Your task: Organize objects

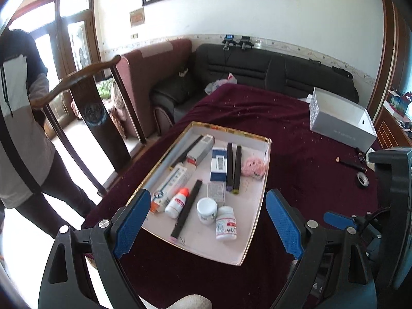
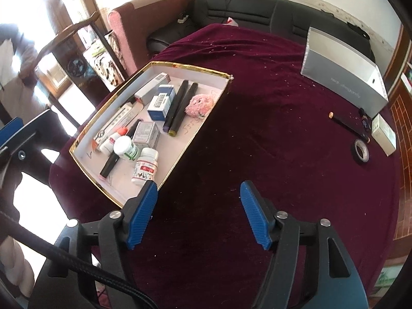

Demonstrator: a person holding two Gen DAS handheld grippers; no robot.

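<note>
Both jaws are wide open and hold nothing. The left gripper (image 1: 208, 221) hangs over the white tray (image 1: 253, 234), which is full of bottles and boxes. The right gripper (image 2: 198, 213) is just right of it. A low jaw could knock over the near pill bottle (image 1: 226, 222).

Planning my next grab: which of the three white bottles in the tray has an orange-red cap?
The slim dropper bottle, lying beside the long toothpaste box. The other two bottles have white caps.

Left gripper (image 1: 208, 221) hovers with its blue fingers (image 1: 132, 221) spread wide, gripping nothing. Right gripper (image 2: 199, 213) hangs alongside, fingers (image 2: 255, 219) equally parted and empty.
</note>
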